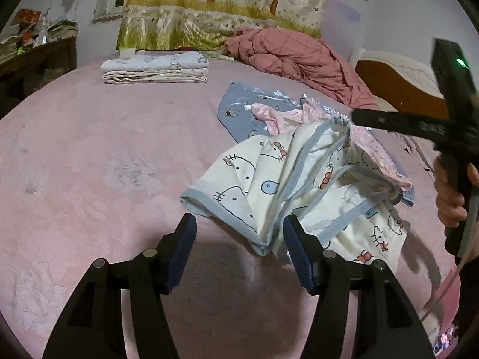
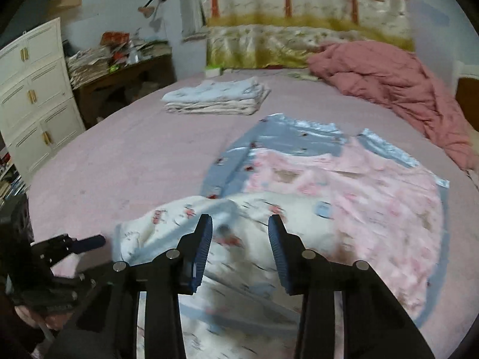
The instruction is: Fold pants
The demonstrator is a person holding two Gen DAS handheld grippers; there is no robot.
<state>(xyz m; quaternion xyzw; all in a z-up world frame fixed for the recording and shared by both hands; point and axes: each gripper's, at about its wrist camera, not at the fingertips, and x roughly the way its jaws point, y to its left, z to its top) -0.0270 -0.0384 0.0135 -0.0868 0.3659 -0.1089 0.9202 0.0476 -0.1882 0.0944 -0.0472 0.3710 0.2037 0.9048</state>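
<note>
Pants (image 1: 299,191) crumpled on bed (image 1: 89,149), beside left gripper (image 1: 239,233), under right gripper (image 2: 239,233), both jaws apart, empty.

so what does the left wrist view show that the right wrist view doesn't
Only the left wrist view: the cat-print pants sharply, with grey trim, and the hand holding the right gripper. Only the right wrist view: the white drawer cabinet and the left gripper from the side. Both: the pink bed sheet, folded stack, red quilt, curtain.
</note>
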